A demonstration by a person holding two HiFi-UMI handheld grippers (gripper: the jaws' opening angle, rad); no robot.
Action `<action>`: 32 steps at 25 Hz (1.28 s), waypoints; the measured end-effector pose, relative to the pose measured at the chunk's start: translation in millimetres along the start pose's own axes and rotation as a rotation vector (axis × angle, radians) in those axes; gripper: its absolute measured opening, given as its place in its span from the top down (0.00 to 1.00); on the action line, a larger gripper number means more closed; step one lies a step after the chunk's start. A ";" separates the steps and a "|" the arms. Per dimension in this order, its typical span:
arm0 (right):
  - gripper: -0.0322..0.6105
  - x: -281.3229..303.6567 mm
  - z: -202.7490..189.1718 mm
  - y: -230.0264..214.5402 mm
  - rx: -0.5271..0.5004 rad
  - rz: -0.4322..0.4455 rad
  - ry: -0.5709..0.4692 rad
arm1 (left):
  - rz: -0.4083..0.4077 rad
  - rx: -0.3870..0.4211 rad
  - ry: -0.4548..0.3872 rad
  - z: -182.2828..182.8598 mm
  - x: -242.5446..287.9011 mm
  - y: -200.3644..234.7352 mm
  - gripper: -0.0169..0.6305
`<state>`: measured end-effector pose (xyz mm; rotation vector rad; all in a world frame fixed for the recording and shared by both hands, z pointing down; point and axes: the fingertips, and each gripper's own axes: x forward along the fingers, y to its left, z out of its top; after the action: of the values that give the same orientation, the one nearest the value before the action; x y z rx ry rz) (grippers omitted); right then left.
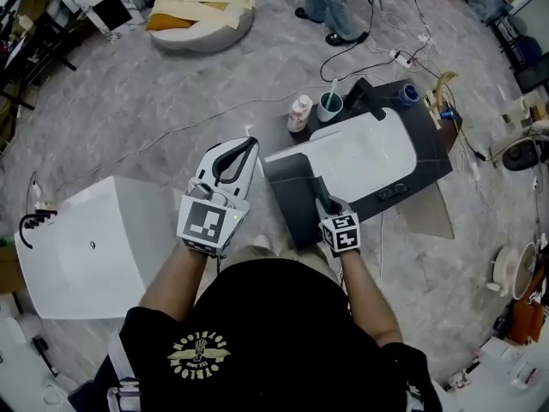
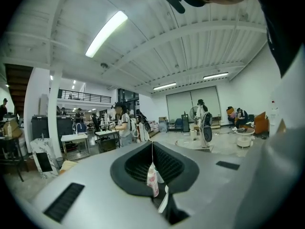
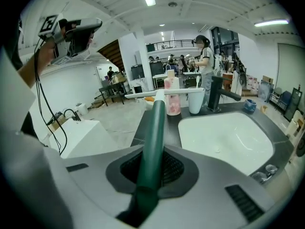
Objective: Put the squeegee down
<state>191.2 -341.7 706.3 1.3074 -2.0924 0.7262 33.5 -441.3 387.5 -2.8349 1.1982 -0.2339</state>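
Squeegee (image 3: 155,123) is not yet set down: the right gripper (image 1: 326,202) is clamped on its green handle, holding it low over the dark tabletop (image 1: 287,213) just beside the sink (image 1: 364,157), blade pointing away. Whether the blade touches the tabletop is unclear. The left gripper (image 1: 243,154) hangs off to the side, jaws together, empty. What remains, I judge: lower, release, withdraw.

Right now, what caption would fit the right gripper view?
The right tool clamps a green-handled squeegee at the dark counter beside a white sink.
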 end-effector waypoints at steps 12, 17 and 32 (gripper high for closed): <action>0.86 52.3 -44.6 -10.6 0.058 0.059 0.113 | 0.019 0.000 0.055 -20.2 -0.7 -2.7 0.94; 0.86 65.6 -57.9 -10.8 0.065 0.069 0.141 | 0.031 0.010 0.074 -27.3 -7.3 -3.1 0.94; 0.86 81.3 -78.3 -1.9 0.002 0.032 0.240 | 0.056 0.001 0.107 -35.2 -34.0 -0.7 0.94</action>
<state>176.8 -337.3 818.2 1.1292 -1.9235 0.8545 5.0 -416.2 418.3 -2.8159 1.2938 -0.3876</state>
